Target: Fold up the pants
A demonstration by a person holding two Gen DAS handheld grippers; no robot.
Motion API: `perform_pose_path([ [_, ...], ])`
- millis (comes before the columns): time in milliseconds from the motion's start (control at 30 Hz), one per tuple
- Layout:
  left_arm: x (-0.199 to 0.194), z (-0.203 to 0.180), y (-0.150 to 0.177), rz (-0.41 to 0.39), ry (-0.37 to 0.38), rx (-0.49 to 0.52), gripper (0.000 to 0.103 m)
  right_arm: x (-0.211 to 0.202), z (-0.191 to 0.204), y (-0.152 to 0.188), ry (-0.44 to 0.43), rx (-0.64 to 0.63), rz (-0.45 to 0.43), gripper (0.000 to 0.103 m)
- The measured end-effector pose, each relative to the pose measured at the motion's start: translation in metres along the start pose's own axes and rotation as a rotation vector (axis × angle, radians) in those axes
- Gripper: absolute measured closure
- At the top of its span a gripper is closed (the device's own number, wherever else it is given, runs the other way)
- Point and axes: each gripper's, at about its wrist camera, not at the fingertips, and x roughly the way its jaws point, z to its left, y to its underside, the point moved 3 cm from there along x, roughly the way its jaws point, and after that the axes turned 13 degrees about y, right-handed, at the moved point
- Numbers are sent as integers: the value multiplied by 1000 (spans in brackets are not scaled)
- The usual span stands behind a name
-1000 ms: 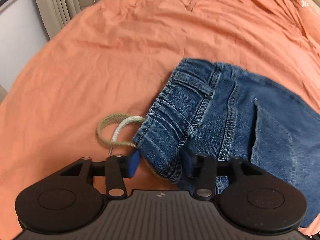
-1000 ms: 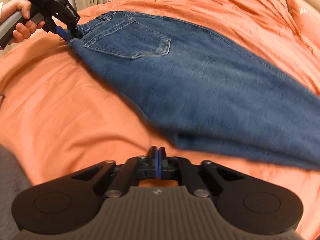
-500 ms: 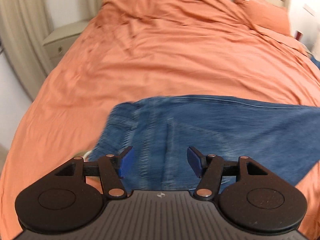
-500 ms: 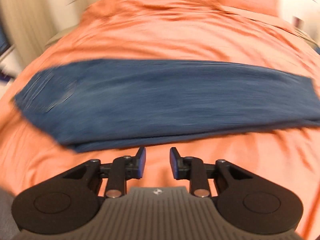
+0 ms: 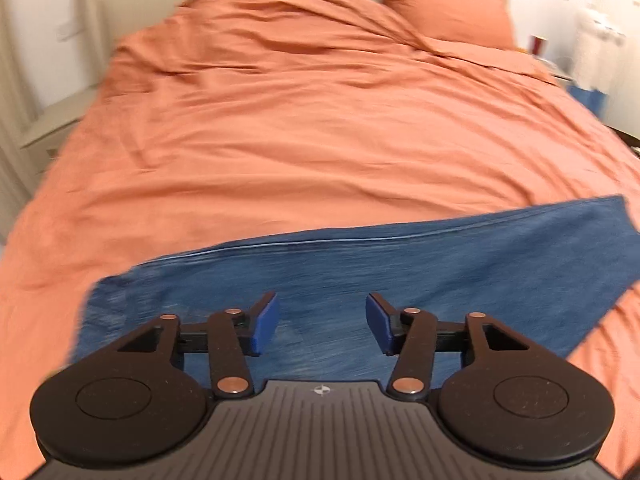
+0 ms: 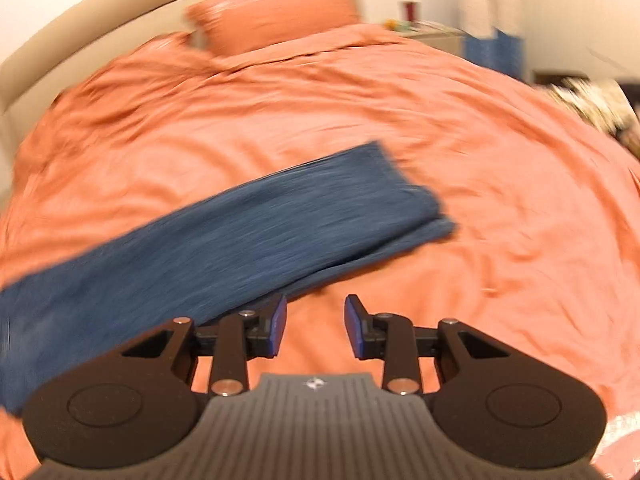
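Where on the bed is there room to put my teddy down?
The wide orange bedspread lies bare between the long blue denim jeans and the orange pillow. The strip nearest us is taken by the jeans, with both open grippers over it.

A second ago the left gripper [image 5: 322, 322] pinched the waistband of the jeans [image 5: 400, 272]; it now hangs spread above the flat denim. The right gripper [image 6: 315, 328], then closed, has parted and swung until the leg ends lie at 12 o'clock.
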Motion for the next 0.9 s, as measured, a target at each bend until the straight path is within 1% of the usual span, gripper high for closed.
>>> perform_pose_path([
  [167,43,-43,-16,58,-3,80,46,30,-69,-24,6,198,39,73],
  [267,68,-68,-23,80,20,104,48,53,-93,-34,-22,276,63,73],
  [333,86,-81,-27,94,29,110,48,73,-101,-42,-61,325,85,73],
  [400,103,-93,-30,109,34,112,48,92,-100,-50,-101,370,98,73],
  [500,122,-105,-32,138,31,128,55,126,-103,-59,-146,454,127,73],
  [633,138,-116,-36,168,14,149,55,170,-106,-61,-184,545,184,73],
  [733,147,-119,-41,175,8,140,55,190,-108,-60,-173,566,203,74],
  [767,149,-120,-43,177,9,134,55,195,-110,-59,-178,578,204,79],
  [800,152,-121,-44,181,13,128,55,199,-111,-59,-183,590,209,88],
  [833,155,-123,-45,185,20,126,58,201,-113,-58,-189,597,214,96],
  [867,158,-126,-47,189,29,126,60,200,-115,-59,-199,602,206,101],
  [900,160,-129,-46,189,37,130,63,193,-116,-61,-223,602,183,102],
])
